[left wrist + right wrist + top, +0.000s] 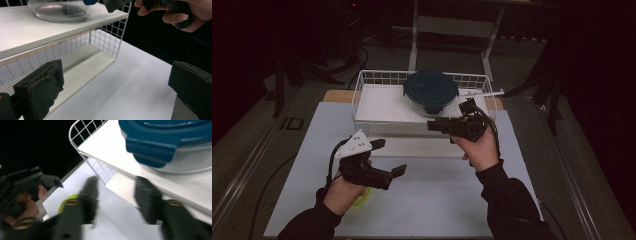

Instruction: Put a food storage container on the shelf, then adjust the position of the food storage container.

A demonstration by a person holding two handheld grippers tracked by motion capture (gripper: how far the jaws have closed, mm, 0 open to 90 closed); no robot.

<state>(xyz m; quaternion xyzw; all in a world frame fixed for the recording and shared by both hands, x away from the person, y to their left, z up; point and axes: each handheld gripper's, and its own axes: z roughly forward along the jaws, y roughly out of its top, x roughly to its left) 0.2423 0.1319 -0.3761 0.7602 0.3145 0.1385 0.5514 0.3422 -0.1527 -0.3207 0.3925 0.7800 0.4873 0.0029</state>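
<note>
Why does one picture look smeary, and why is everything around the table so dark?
Right gripper view: its own claw is motion-blurred, while the blue lid stays fairly crisp. High view: light falls on the white table and wire rack; the surroundings sink into black. Left gripper view: sharp, evenly lit.

Left hand-held gripper (387,157) gapes wide and empty; right hand-held gripper (439,125) held higher, jaws parted.

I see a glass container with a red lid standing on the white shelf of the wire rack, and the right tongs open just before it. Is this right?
Almost. The lid is dark blue, not red, as the right gripper view shows. The glass container does stand on the wire rack shelf, with the right tongs open before it.
</note>
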